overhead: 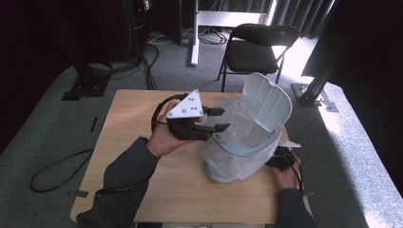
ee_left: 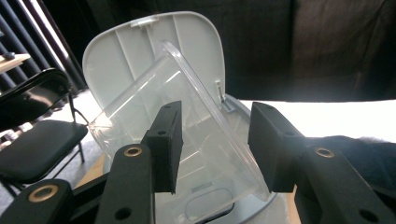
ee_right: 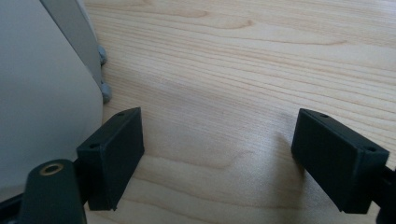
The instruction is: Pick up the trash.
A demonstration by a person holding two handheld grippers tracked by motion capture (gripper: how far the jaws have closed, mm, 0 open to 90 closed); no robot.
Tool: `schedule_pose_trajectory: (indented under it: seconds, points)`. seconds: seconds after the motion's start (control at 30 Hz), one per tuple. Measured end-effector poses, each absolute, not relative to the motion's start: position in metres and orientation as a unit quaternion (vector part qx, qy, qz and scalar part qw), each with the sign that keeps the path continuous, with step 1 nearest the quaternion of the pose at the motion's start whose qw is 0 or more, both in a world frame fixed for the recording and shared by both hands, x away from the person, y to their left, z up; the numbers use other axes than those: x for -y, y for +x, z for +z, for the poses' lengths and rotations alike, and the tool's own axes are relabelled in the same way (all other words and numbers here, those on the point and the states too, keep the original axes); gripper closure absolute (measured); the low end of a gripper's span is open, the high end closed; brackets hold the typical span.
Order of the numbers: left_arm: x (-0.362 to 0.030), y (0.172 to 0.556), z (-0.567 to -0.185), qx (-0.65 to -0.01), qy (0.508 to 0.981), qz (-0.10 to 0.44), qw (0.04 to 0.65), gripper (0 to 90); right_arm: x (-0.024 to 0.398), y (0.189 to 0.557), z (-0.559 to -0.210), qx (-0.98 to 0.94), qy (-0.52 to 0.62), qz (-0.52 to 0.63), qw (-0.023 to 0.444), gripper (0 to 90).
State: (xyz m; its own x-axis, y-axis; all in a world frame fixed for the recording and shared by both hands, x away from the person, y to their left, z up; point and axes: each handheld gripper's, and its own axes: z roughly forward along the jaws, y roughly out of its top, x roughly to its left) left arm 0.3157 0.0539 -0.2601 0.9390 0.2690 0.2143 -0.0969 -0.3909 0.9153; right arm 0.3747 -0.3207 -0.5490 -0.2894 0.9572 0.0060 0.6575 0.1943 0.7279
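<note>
A white bin [overhead: 237, 156] stands on the wooden table [overhead: 142, 109] with its lid [overhead: 266, 102] tipped up and back. A clear plastic liner [overhead: 223, 166] wraps the bin body. My left gripper [overhead: 224, 119] hovers at the bin's left rim, pointing into the opening, jaws apart. In the left gripper view the liner's clear edge [ee_left: 196, 93] runs behind the gap of the left gripper [ee_left: 215, 144], and neither pad presses on it. My right gripper [overhead: 280, 159] sits low at the bin's right base. It stands open [ee_right: 217, 158] over bare wood, beside the bin wall [ee_right: 42, 107].
A black folding chair [overhead: 256, 47] stands beyond the table's far edge. Cables [overhead: 57, 171] lie on the grey carpet at the left. Bare table [ee_right: 243, 56] stretches left of and in front of the bin.
</note>
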Motion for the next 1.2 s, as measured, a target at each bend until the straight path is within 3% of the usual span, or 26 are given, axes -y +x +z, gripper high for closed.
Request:
schedule_pose_trajectory:
  seconds: [0.13, 0.27, 0.53, 0.57, 0.97, 1.2]
  points:
    - [-0.053, 0.314, -0.261, -0.056, 0.816, 0.184, 0.545, 56.5, 0.321, 0.375, -0.549, -0.736, 0.548, 0.320, 0.234, 16.1]
    - [-0.055, 0.315, -0.261, -0.061, 0.816, 0.213, 0.534, 65.1, 0.321, 0.375, -0.549, -0.736, 0.548, 0.320, 0.234, 16.1]
    - [-0.061, 0.322, -0.258, -0.069, 0.814, 0.188, 0.546, 74.6, 0.321, 0.375, -0.549, -0.736, 0.548, 0.320, 0.234, 16.1]
    - [-0.064, 0.322, -0.256, -0.070, 0.809, 0.191, 0.552, 85.6, 0.321, 0.375, -0.549, -0.736, 0.548, 0.320, 0.234, 16.0]
    - [-0.070, 0.320, -0.230, -0.069, 0.789, 0.216, 0.571, 85.0, 0.321, 0.375, -0.549, -0.737, 0.548, 0.320, 0.234, 16.1]
    - [-0.063, 0.319, -0.229, -0.063, 0.791, 0.212, 0.571, 68.9, 0.321, 0.375, -0.549, -0.737, 0.548, 0.320, 0.234, 16.1]
